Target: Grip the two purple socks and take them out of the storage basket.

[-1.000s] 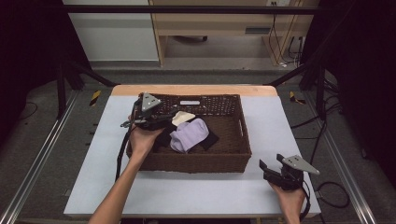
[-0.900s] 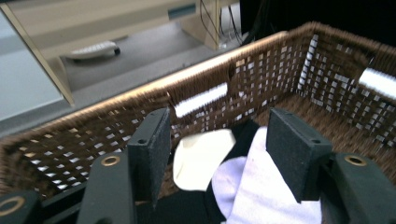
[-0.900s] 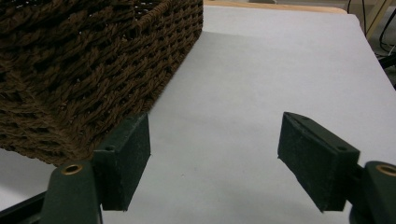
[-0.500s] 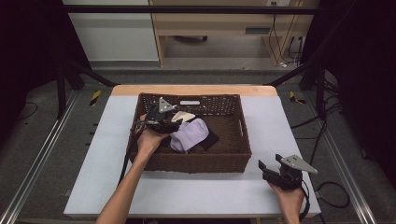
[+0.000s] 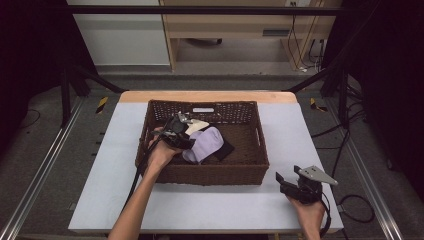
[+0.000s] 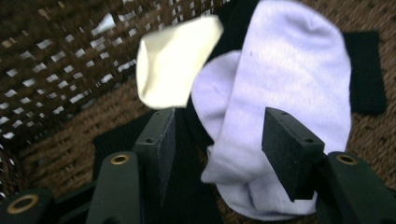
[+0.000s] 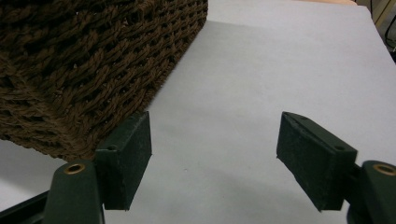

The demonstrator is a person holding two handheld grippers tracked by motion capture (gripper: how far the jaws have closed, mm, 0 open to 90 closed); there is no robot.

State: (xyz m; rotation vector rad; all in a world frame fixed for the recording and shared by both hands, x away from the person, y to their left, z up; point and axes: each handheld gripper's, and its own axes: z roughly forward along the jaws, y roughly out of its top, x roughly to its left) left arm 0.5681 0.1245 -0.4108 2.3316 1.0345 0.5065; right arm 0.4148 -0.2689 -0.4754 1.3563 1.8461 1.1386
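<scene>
Pale grey tabletop (image 5: 310, 145) carries a brown woven wicker basket (image 5: 210, 176). Inside it, the left gripper (image 6: 217, 135) has just been closing, its flat black pads (image 6: 161, 140) apart around a soft lavender sock's (image 6: 289, 79) edge, cream sock (image 6: 175, 63) just beyond. Beside the basket's corner, the right gripper (image 7: 212, 154) gapes wide, empty.

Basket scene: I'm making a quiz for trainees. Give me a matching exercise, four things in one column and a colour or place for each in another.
Things:
1. basket
2. folded sock
3. small sock
4. right gripper

Descriptions:
A. pale lilac
B. cream
C. brown wicker
D. over the bare table, right of the basket

Pairs: 1-C, 2-A, 3-B, 4-D
</scene>
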